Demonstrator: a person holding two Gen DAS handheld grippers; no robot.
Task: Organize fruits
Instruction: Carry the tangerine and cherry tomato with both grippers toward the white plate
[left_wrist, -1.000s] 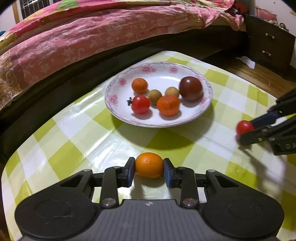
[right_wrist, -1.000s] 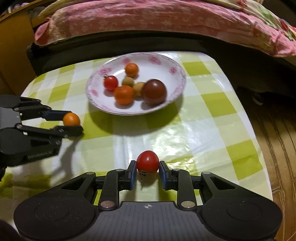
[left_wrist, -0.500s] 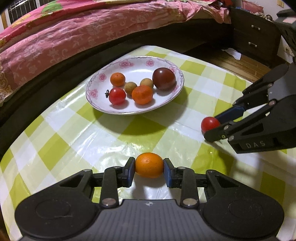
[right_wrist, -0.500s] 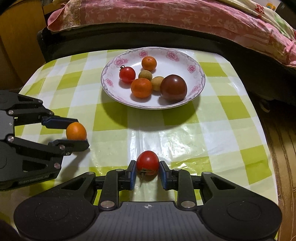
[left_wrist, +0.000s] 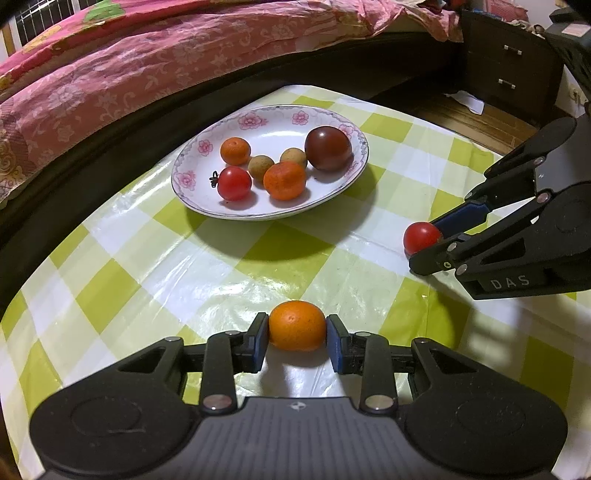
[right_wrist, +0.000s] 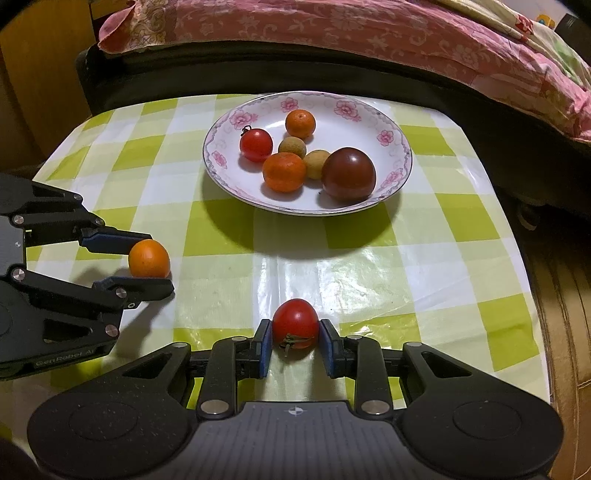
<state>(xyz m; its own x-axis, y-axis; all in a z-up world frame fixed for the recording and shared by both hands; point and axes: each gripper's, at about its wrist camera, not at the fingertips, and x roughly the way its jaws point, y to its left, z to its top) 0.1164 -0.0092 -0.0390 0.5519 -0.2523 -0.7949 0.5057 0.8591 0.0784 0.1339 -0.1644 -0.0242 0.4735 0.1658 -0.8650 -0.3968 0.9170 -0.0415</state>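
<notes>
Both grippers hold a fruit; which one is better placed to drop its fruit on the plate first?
Probably the right gripper: the plate sits almost straight ahead of its tomato, while the left gripper with the orange faces it more obliquely. Close call.

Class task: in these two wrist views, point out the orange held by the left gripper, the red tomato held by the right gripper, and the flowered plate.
orange (left_wrist: 296, 325), left wrist view, middle of its peel.
red tomato (right_wrist: 295, 323), right wrist view, middle of its skin.
flowered plate (right_wrist: 347, 109), right wrist view, far rim.
</notes>
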